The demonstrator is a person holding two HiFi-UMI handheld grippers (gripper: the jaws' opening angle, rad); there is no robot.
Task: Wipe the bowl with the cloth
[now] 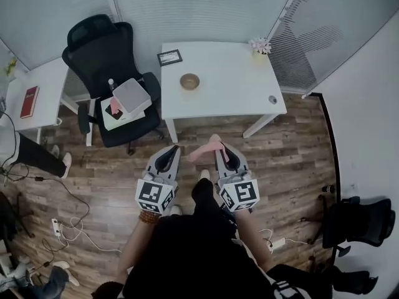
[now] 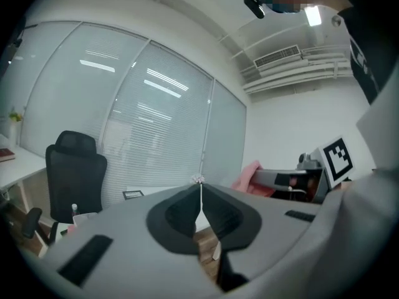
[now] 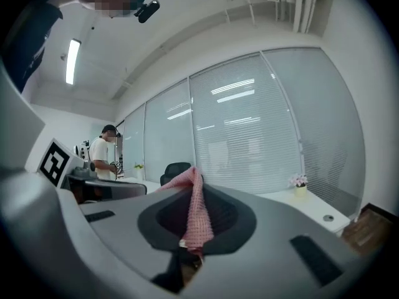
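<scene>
**Cloth pinched in the right jaws, bowl out on the surface**

The right gripper (image 1: 218,147) had its jaws closed on the pink cloth (image 3: 196,213). They pinched one fold, and the rest hung limp from the tips. The left gripper (image 2: 201,187) carried nothing, its jaws pressed together. Both were held roughly level above the wooden floor (image 1: 124,167), well apart from the white surface (image 1: 237,95). There the small brown bowl (image 1: 189,81) sat upright, left of the middle.

The cloth looked light, soft and loosely woven, so it would probably bunch and fold rather than push. A wad gathered ahead of the tips would likely wipe better than a trailing edge. The bowl seemed small and light, of a material I could not tell. It would probably skate across the smooth surface under rubbing, so the left jaws would do best to open and take its near rim, gently in case it was brittle.
</scene>
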